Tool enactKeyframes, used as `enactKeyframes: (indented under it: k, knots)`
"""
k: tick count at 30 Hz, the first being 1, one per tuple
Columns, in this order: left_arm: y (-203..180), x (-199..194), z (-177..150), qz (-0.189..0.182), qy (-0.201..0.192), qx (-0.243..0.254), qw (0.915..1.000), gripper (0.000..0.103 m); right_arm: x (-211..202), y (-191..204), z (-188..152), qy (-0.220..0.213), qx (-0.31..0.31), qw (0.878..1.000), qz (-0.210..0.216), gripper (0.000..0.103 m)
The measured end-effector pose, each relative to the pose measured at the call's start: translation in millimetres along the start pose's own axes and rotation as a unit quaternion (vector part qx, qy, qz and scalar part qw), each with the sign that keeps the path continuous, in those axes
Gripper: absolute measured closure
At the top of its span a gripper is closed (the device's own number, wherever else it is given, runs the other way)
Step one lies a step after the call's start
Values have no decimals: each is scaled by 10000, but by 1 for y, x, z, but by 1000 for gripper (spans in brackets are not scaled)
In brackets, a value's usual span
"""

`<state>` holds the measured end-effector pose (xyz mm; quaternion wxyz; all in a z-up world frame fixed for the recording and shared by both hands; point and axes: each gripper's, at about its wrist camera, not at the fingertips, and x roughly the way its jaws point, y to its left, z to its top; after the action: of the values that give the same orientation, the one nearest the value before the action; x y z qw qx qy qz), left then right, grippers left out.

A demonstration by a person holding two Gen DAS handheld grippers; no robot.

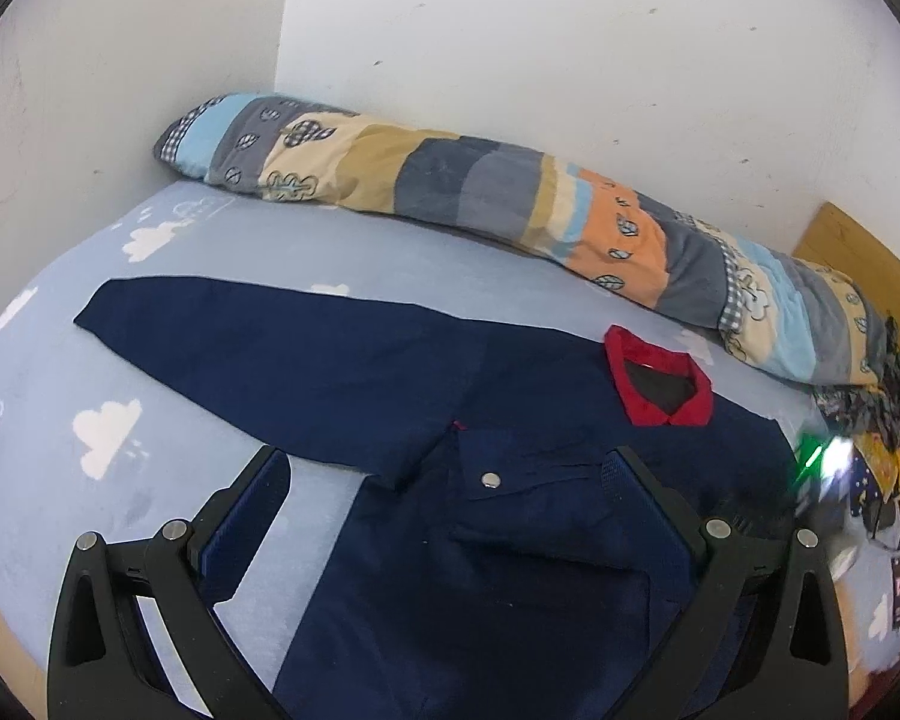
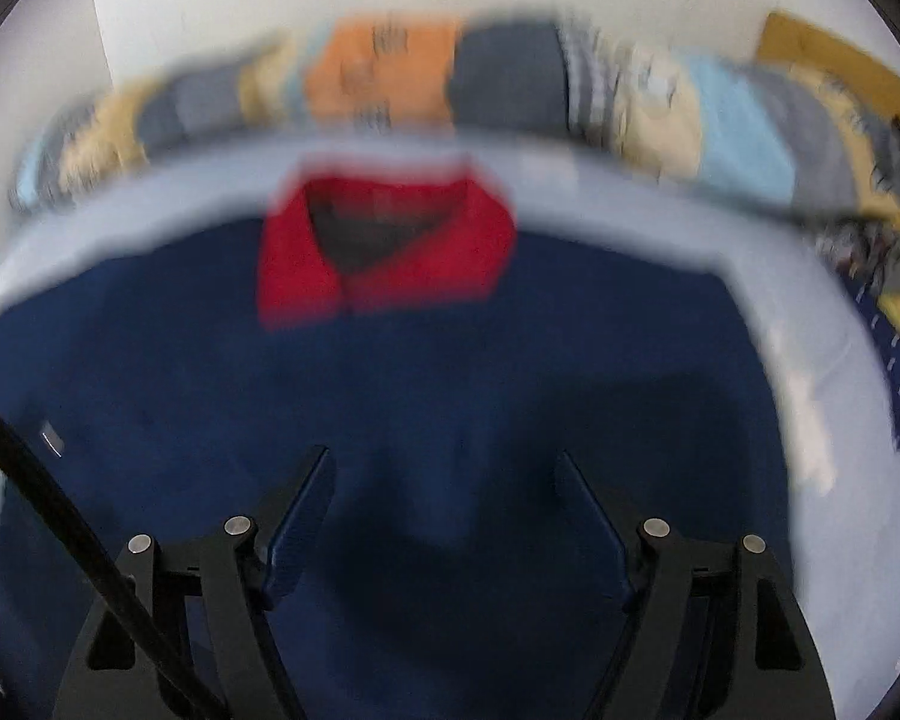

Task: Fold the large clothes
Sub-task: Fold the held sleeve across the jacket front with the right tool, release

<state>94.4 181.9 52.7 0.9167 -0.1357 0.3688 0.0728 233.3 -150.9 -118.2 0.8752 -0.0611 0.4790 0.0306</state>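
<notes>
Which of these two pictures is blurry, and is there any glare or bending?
Right wrist view: motion-smeared, red collar and patchwork quilt soft, though the right gripper stays sharp. Left wrist view: crisp, fisheye curving the bed sheet, with a green-white flare at the right edge.

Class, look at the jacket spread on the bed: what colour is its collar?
Red: the collar stands out against the navy jacket, clearest in the left wrist view.
</notes>
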Motion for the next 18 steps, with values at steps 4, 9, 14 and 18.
enactKeyframes:
  k: [4, 9, 14, 18]
  knots:
    - [16, 11, 8, 113, 118, -123, 9998, 0, 6, -7, -7, 212, 54, 9991, 359, 25]
    - [66, 42, 22, 118, 545, -757, 9956, 0, -72, -34, 14, -444, 281, 9965, 646, 26]
    - [140, 70, 36, 100, 777, -1610, 9838, 0, -146, -49, -2, -1140, 232, 9909, 678, 21]
    - [216, 85, 46, 275, 790, -2271, 9703, 0, -168, -66, -34, -1105, 387, 9923, 403, 20]
